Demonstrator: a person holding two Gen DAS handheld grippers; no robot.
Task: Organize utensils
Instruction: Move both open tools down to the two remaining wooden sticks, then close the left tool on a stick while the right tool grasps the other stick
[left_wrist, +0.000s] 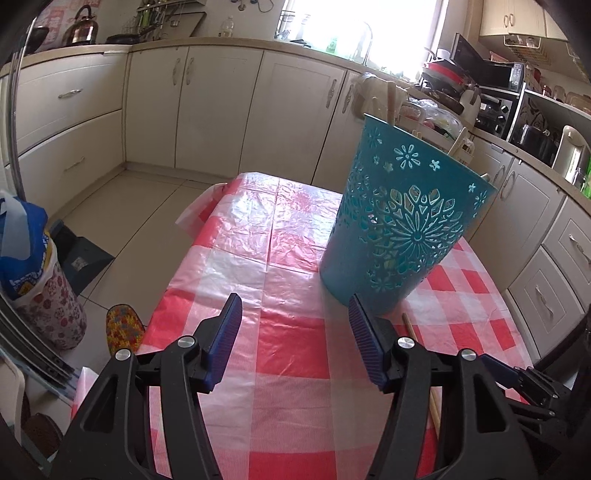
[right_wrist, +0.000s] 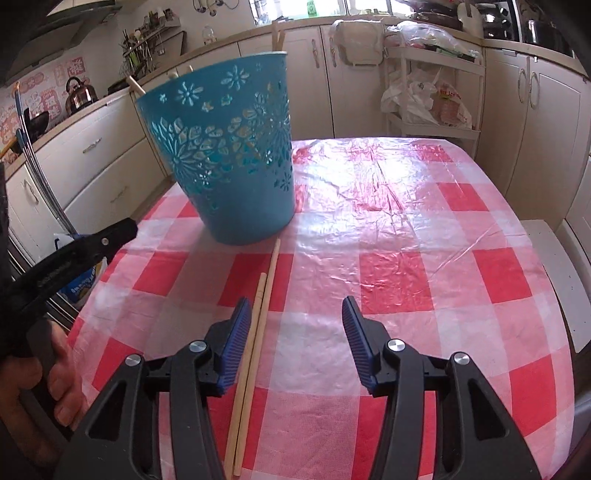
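— Two long pale wooden chopsticks lay side by side on the worktop, on its red-and-white checked plastic cloth. Did you see where they pointed?

— Toward the tall turquoise plastic basket with cut-out flower patterns. Their far ends stopped just short of its base. The basket stood upright on the cloth, and a few more wooden sticks poked up above its rim.

— And the right gripper?

— Its jaws were parted, with nothing pressed between them. The chopsticks ran just inside the left blue ribbed pad, close along it, but I could not tell whether wood and pad touched. The other pad stood well apart from them.

— What about the left gripper?

— Released as well. Its jaws stood wide over bare cloth, the basket just beyond the right pad. Only a short piece of one chopstick showed past that pad, lying on the cloth outside the jaws.

— Could each camera see the other tool?

— Yes. From the right wrist, the left gripper's black frame came in at the left edge, held by a hand. From the left wrist, the right gripper showed at the lower right corner, low over the worktop.
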